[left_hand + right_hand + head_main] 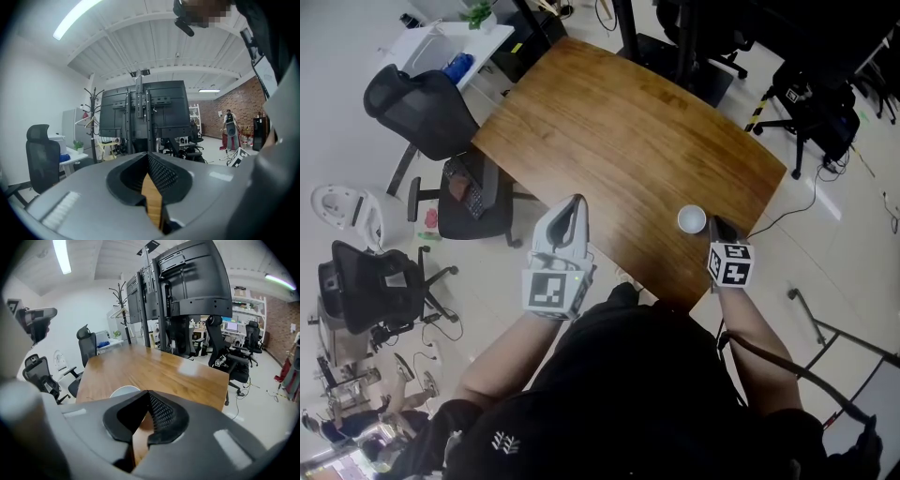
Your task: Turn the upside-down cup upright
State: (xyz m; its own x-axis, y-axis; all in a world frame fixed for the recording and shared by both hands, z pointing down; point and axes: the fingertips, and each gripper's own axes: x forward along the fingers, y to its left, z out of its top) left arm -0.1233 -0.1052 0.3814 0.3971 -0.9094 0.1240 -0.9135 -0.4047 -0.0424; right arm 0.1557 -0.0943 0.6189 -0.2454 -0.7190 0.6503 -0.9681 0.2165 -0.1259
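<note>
A small white cup [692,219] stands on the wooden table [619,131] near its front right corner. From above I see only its round rimmed top, so I cannot tell whether that is mouth or base. My right gripper [717,226] rests just right of it, jaws shut and empty. In the right gripper view the cup [123,391] peeks out to the left behind the closed right gripper [146,394], apart from the pads. My left gripper [575,202] hovers over the table's near left edge, also shut with nothing in it; its own view shows the left gripper [148,154] over a sliver of table.
Black office chairs [422,108] [375,281] stand left of the table, and a white side desk [441,42] is at the far left. A large black screen stand [183,282] rises beyond the table's far end. More chairs [811,108] and floor cables lie to the right.
</note>
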